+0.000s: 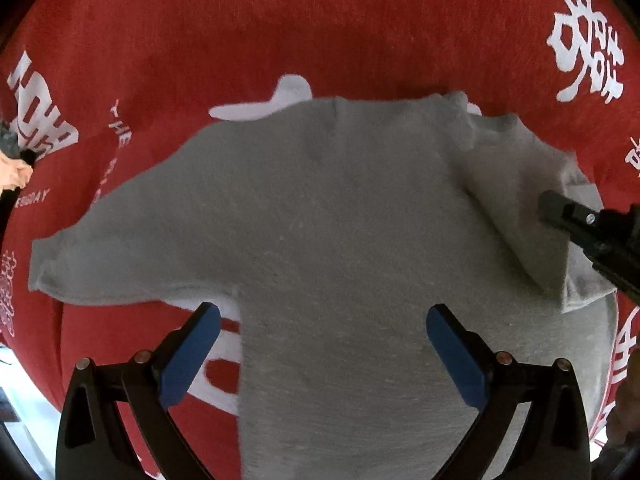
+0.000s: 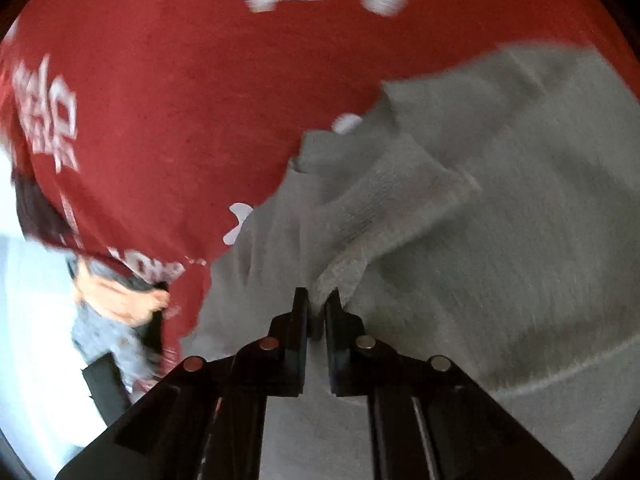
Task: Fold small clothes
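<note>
Item: grey top (image 1: 340,220), laid flat on red cloth (image 1: 240,32) with white print.

Body spread out; one sleeve (image 1: 80,256) stretched to the side, the other sleeve (image 1: 516,216) folded in over the body. Right gripper (image 2: 316,300) clenched on that folded sleeve's edge, as far as the blurred view lets one judge. Left gripper (image 1: 324,320) above the lower body, jaws released, blue pads (image 1: 188,356) wide apart, nothing between them. A hand (image 2: 120,296) at the cloth's edge.

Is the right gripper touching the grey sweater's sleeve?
Touching: in the right wrist view, the right gripper has its jaws shut on the folded sleeve of the grey sweater.
</note>
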`<control>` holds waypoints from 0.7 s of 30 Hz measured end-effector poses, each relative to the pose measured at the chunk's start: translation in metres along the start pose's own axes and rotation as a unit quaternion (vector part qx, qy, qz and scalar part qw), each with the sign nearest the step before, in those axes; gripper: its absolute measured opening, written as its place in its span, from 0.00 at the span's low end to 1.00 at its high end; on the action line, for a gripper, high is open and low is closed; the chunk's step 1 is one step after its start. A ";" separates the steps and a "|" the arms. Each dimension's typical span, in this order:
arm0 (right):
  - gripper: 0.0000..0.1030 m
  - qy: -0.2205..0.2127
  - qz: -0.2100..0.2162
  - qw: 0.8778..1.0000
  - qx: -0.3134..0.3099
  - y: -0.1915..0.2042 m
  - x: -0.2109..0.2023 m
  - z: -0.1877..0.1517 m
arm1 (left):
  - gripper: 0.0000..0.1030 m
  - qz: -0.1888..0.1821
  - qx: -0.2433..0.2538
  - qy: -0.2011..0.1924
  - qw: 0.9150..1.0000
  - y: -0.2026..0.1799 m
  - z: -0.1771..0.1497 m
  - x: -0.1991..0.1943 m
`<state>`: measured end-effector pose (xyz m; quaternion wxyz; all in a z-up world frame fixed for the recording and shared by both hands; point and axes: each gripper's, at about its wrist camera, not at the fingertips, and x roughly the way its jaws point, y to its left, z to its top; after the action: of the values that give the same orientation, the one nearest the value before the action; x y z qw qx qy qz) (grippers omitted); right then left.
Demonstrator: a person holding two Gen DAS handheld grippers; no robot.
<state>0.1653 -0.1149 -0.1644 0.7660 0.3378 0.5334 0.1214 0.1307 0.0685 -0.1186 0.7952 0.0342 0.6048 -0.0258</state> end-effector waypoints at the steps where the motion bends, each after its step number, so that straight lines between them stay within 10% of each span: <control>1: 0.09 0.012 -0.010 0.999 -0.041 0.016 0.008 -0.003 | 1.00 0.002 -0.003 -0.001 1.000 0.002 -0.001 -0.001; 9: 0.20 0.103 -0.096 0.972 -0.188 0.063 0.056 -0.044 | 1.00 0.010 -0.042 0.013 0.999 0.040 -0.001 0.002; 14: 0.23 0.085 -0.077 0.983 -0.143 0.038 0.007 -0.042 | 1.00 -0.085 -0.020 0.011 0.996 0.026 0.011 -0.007; 18: 0.36 0.056 -0.076 0.994 -0.050 -0.006 -0.033 -0.033 | 1.00 -0.215 -0.038 0.059 0.974 0.003 0.027 0.014; 21: 0.42 0.032 -0.066 0.997 0.034 -0.048 -0.064 -0.032 | 1.00 -0.225 -0.061 0.087 0.968 -0.010 0.031 0.034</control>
<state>0.1026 -0.1733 -0.1549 0.7430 0.3231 0.5827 0.0630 0.1682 0.0564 -0.1431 0.7140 -0.1495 0.6640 -0.1642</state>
